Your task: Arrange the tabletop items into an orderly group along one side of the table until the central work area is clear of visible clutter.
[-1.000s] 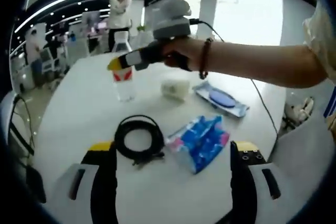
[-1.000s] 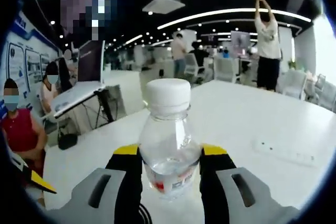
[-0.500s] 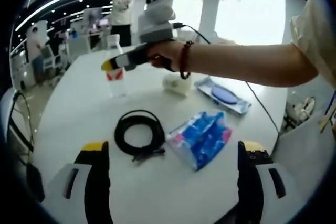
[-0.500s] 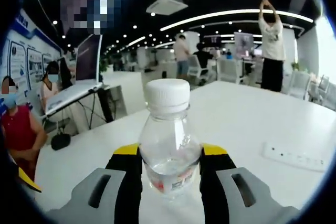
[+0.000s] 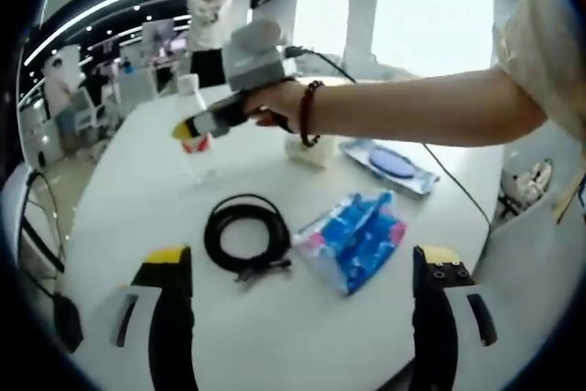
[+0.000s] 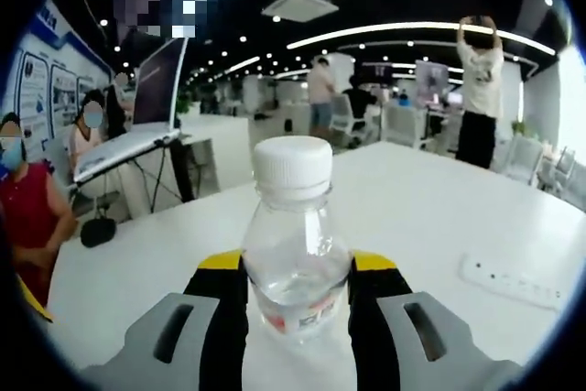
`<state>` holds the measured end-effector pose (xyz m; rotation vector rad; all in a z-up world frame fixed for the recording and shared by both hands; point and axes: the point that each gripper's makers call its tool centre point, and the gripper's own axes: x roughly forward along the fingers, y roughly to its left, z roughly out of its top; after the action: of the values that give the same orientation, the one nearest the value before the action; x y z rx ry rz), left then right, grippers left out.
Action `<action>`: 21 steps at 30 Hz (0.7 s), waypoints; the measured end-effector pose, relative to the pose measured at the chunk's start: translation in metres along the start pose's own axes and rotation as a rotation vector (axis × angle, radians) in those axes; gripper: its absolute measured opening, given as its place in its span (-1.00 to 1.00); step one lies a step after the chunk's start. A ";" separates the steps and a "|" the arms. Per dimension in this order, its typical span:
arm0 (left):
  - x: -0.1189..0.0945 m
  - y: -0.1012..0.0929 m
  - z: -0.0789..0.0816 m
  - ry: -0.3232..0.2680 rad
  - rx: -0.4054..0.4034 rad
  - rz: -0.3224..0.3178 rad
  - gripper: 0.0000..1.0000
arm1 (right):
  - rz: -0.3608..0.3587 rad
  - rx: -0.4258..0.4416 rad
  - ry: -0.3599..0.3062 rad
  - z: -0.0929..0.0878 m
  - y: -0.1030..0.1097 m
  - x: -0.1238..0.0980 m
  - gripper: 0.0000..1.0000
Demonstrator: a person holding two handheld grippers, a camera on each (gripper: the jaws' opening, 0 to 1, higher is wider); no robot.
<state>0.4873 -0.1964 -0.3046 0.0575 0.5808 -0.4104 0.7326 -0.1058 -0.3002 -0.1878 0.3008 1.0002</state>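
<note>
1. Gripping item: right gripper (image 6: 295, 295), yellow-tipped black jaws closed on either side of a small clear plastic water bottle with white screw cap and red label (image 6: 295, 244). The bottle stands upright, long axis vertical, directly ahead of the jaws. In the left gripper view the same bottle (image 5: 194, 139) sits at the far left part of the table, held by that gripper (image 5: 189, 127) at the end of the person's outstretched arm.
2. Left gripper (image 5: 298, 281): jaws spread wide, nothing between them, hanging above the near table edge.
3. Items near the middle: a coiled black cable (image 5: 245, 235), nearest the left gripper; just beside it a blue-and-pink soft plastic packet (image 5: 355, 240); farther off a pale crumpled lump (image 5: 308, 151) and a flat blue wet-wipe pack (image 5: 389, 165).
4. Judgement: the right hand owns the bottle; the cable and packet lie closer to the left.
5. Surface: smooth white table (image 5: 137, 190), with a white power strip (image 6: 513, 281) lying on it.
6. Room: open office, ceiling light strips, people standing and seated beyond.
</note>
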 end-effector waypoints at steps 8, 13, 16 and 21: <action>0.000 -0.003 -0.003 0.019 0.007 -0.010 0.91 | 0.034 0.003 -0.011 -0.001 0.000 0.000 -0.16; 0.000 -0.003 -0.002 0.012 0.009 -0.013 0.92 | 0.039 -0.005 -0.015 -0.002 0.000 0.001 -0.15; 0.000 -0.004 0.000 0.005 0.007 -0.015 0.92 | 0.055 -0.037 -0.018 -0.003 0.001 0.002 -0.15; 0.000 -0.005 -0.001 0.011 0.030 -0.017 0.93 | 0.060 -0.034 0.007 -0.011 0.000 0.003 -0.17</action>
<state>0.4850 -0.2009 -0.3049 0.0831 0.5862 -0.4355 0.7324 -0.1059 -0.3113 -0.2143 0.2977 1.0651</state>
